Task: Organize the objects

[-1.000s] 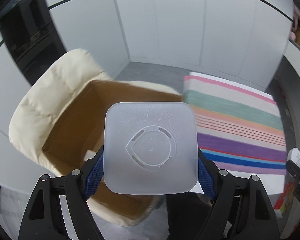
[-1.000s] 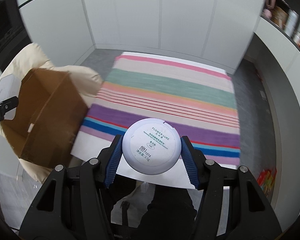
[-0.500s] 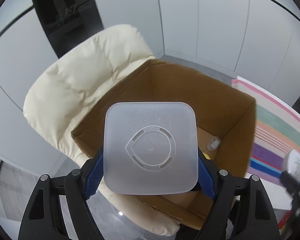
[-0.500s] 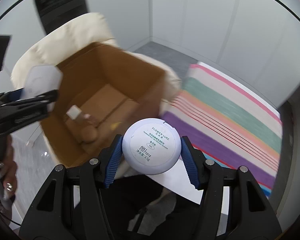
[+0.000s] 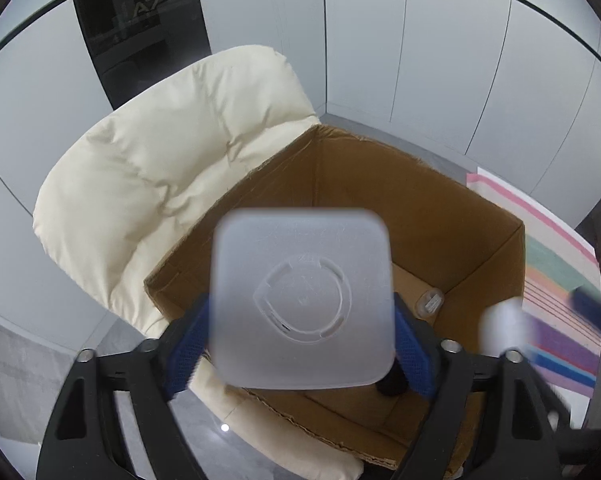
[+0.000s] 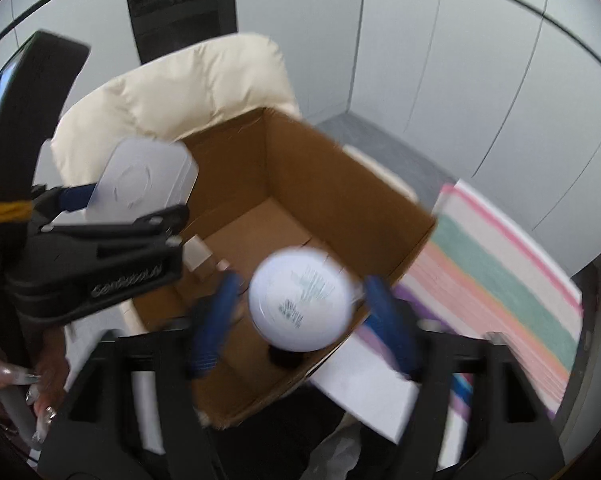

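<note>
An open cardboard box (image 5: 420, 208) stands on a cream padded chair (image 5: 160, 168). My left gripper (image 5: 304, 340) is shut on a frosted square plastic container (image 5: 304, 296), held above the box's near-left edge; it also shows in the right wrist view (image 6: 140, 180). In the right wrist view my right gripper (image 6: 300, 316) has spread its blue fingers (image 6: 216, 316), with gaps on both sides of the round white compact (image 6: 302, 304), which is blurred and in the air over the box (image 6: 340, 168). The compact also shows blurred in the left wrist view (image 5: 504, 328).
Small items lie on the box floor (image 6: 204, 260), among them a small clear packet (image 5: 430, 300). A striped cloth (image 6: 500, 280) covers a surface right of the box. White cabinet panels and a dark glass unit (image 5: 140, 32) stand behind the chair.
Both grippers have moved left over the box. My right gripper has opened and let go of the white compact. My left gripper still holds the square container.
</note>
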`<state>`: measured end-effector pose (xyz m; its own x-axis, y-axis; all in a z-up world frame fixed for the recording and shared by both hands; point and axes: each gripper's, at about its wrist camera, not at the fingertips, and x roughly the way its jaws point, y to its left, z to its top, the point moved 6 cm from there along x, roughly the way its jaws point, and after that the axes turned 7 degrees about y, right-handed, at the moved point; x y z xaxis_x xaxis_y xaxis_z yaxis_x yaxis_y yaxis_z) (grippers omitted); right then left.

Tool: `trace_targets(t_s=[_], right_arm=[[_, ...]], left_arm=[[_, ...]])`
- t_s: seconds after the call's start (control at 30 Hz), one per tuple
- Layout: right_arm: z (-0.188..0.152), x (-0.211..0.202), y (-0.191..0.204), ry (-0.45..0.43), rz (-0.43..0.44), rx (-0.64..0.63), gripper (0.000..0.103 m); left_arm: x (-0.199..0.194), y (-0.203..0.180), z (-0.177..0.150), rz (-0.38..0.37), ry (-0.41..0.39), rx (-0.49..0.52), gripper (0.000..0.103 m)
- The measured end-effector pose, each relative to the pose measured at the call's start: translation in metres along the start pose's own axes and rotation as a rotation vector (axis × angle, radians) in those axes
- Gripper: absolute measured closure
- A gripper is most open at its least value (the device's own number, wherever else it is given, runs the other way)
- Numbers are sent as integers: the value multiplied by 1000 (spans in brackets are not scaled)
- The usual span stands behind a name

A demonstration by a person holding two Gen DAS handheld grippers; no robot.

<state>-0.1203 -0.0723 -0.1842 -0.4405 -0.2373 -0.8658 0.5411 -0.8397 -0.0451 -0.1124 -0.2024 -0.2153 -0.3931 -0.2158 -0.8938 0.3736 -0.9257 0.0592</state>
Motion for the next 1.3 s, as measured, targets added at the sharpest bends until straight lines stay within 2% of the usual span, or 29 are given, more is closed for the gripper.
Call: trace_targets(t_s=[0.03, 0.07, 0.23, 0.4, 0.53, 0.6, 0.67, 0.77, 0.87, 0.93, 1.0, 1.07, 1.2, 1.3], right_arm=[[1, -1, -3, -10, -18, 8, 0], [2, -1, -6, -17, -27, 15, 0], [-2, 0, -21, 27, -51, 54, 0], [-6, -4, -32, 33, -49, 81, 0], [-11, -9, -39, 59, -81, 100, 0], [-17, -18, -48, 83, -114, 133, 0], [-23, -38, -59, 81, -138, 189, 1], [-32, -84, -75, 26, -148, 283, 1], [-43, -132, -93, -3, -162, 427, 1], [-59, -166, -108, 6, -174, 567, 1], [-70, -185, -115, 15, -169, 643, 0], [-79, -201, -114, 43, -147, 669, 0], [-93, -219, -98, 100, -159, 662, 0], [-104, -233, -84, 105, -190, 648, 1]], left_arm=[[0, 1, 1, 3, 6, -5, 1], [0, 3, 2, 4, 10, -14, 0], [3, 6, 1, -28, 45, -46, 0], [8, 7, -3, -61, 94, -76, 0], [-3, 5, -4, -52, 85, -70, 0], [-19, -3, -5, -28, 70, -23, 0], [-39, -16, -5, -34, 48, 51, 0], [-80, -41, -5, -84, 22, 162, 0], [-119, -55, -7, -117, 15, 198, 0], [-139, -61, -10, -114, 64, 218, 0], [-161, -67, -17, -69, 115, 265, 0], [-179, -68, -25, -45, 127, 287, 0], [-203, -71, -39, -125, 175, 301, 0], [-213, -73, -46, -115, 171, 327, 0]])
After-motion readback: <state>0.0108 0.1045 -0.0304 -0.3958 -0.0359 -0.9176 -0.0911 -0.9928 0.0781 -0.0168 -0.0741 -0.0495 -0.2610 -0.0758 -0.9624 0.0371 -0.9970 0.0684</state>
